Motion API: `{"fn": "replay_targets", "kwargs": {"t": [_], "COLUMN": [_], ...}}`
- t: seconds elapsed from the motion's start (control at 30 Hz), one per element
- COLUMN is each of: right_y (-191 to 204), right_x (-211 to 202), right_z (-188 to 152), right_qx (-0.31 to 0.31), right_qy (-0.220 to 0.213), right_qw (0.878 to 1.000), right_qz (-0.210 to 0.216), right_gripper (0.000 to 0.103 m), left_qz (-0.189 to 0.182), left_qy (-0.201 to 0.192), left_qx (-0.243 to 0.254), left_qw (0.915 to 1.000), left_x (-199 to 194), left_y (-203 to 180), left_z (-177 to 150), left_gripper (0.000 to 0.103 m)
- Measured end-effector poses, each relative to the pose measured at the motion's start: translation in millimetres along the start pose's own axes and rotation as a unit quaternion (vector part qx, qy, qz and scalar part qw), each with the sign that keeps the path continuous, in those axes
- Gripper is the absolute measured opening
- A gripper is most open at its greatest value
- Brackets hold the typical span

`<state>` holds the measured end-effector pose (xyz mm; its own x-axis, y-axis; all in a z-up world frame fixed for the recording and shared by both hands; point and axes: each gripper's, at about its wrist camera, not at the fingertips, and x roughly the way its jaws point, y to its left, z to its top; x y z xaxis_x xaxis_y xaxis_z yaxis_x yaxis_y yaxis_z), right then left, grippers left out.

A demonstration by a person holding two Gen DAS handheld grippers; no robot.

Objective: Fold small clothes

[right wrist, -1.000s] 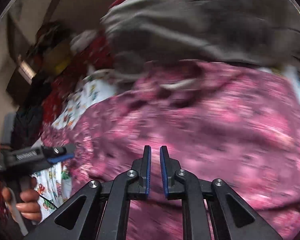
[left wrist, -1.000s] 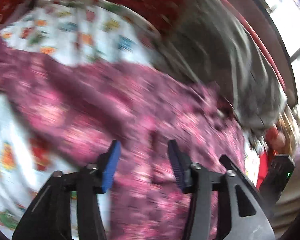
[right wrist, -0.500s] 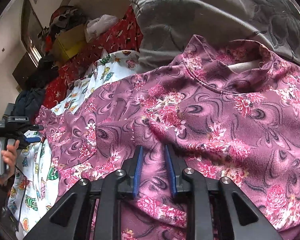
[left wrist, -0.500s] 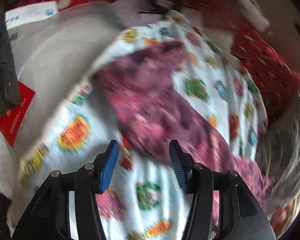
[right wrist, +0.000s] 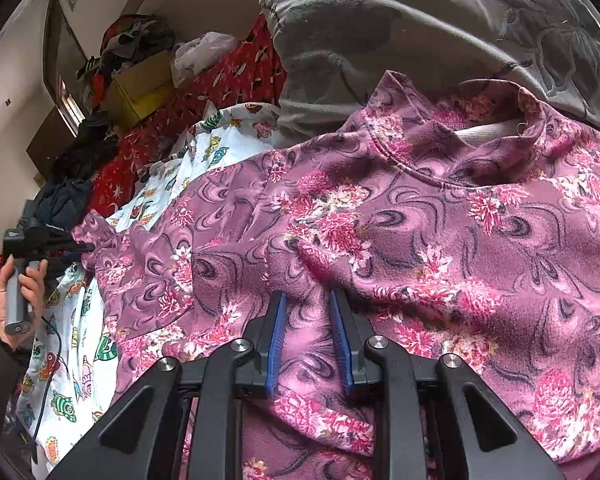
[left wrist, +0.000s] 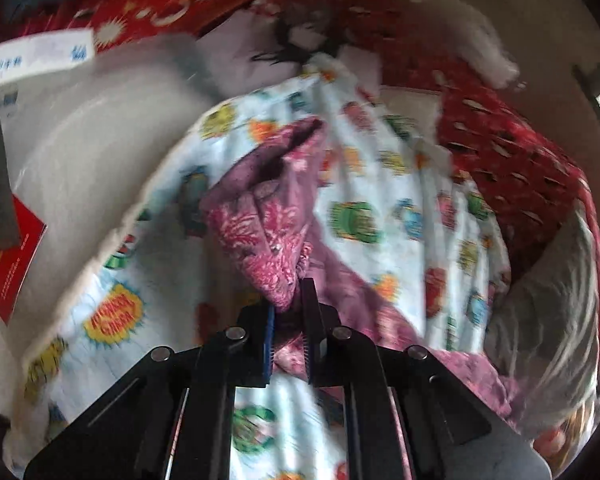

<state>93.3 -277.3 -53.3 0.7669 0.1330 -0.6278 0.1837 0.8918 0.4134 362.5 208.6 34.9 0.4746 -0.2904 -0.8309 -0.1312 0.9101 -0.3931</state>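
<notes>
A purple-pink floral top (right wrist: pixel 400 240) lies spread on a white cartoon-print sheet (right wrist: pixel 72 360), neck toward the grey blanket. In the left wrist view my left gripper (left wrist: pixel 290 300) is shut on the end of its sleeve (left wrist: pixel 268 232), which is bunched and lifted off the sheet (left wrist: pixel 364 208). It also shows at the far left of the right wrist view (right wrist: pixel 52 240), held in a hand. My right gripper (right wrist: pixel 306 300) rests on the top's body with the jaws a little apart and a ridge of cloth between the blue pads (right wrist: pixel 277 344).
A grey blanket (right wrist: pixel 420 28) is heaped behind the top. A red patterned cover (left wrist: pixel 508 168) edges the sheet. A white bag or pillow (left wrist: pixel 84 128) and a red card (left wrist: pixel 12 264) lie to the left. Boxes and clothes (right wrist: pixel 132 64) pile by the wall.
My left gripper swung to the sleeve end, shut on it and raised it. My right gripper opened slightly over the top's body and has stayed there.
</notes>
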Motion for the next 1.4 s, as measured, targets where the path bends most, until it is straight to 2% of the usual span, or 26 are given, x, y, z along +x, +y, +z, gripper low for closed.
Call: {"fn": "replay_targets", "kwargs": {"t": [0.13,0.3,0.4,0.53,0.63,0.77,0.93,1.07,1.17,1.23,1.4], "right_y": [1.3,7.4,7.3,0.1,-16.5,-44.1,-82.4,-113.4,-131.0,-133.4,-125.3], "right_x": [0.8,-2.6,-11.0,-32.5,-48.9,-68.3,-89.7,-97.2,-94.8,-95.9,-90.7], "right_z": [1.7,12.4,16.3,17.6,20.0,24.5,25.6,18.5,8.7,1.6,-7.2], "right_qx": [-0.002,-0.016,-0.014,-0.024,-0.018,-0.015,-0.025,-0.025,-0.015,-0.022,-0.052], "right_qy": [0.006,0.038,0.05,0.033,0.025,0.02,0.021,0.031,0.04,0.019,-0.001], "right_qw": [1.0,0.999,0.999,0.998,0.997,0.993,0.982,0.972,0.97,0.972,0.966], "right_qz": [-0.005,-0.016,-0.017,-0.039,-0.067,-0.114,-0.185,-0.23,-0.239,-0.233,-0.253], "right_gripper": [0.024,0.026,0.033,0.046,0.048,0.048,0.049,0.058,0.067,0.069,0.075], "left_qz": [-0.026,-0.049,-0.061,-0.078,-0.086,-0.092,-0.102,-0.109,-0.115,-0.115,-0.1], "left_qy": [-0.007,-0.013,-0.01,-0.002,0.007,0.023,0.042,0.054,0.069,0.082,0.128], "left_qx": [0.032,0.076,0.104,0.138,0.157,0.18,0.203,0.227,0.238,0.247,0.275], "left_qw": [0.9991,0.9958,0.9927,0.9874,0.9838,0.9791,0.9729,0.9661,0.9621,0.9586,0.9478], "left_x": [-22.7,-46.8,-57.1,-67.4,-71.2,-70.9,-70.6,-71.6,-66.4,-58.7,-22.9], "left_y": [-33.7,-78.7,-106.1,-142.0,-164.4,-190.5,-219.0,-244.4,-261.8,-271.4,-292.8], "left_z": [-10.9,-32.0,-47.9,-71.8,-90.1,-115.2,-144.4,-167.6,-185.0,-198.3,-241.6], "left_gripper": [0.009,0.009,0.009,0.009,0.009,0.009,0.009,0.009,0.009,0.009,0.009]}}
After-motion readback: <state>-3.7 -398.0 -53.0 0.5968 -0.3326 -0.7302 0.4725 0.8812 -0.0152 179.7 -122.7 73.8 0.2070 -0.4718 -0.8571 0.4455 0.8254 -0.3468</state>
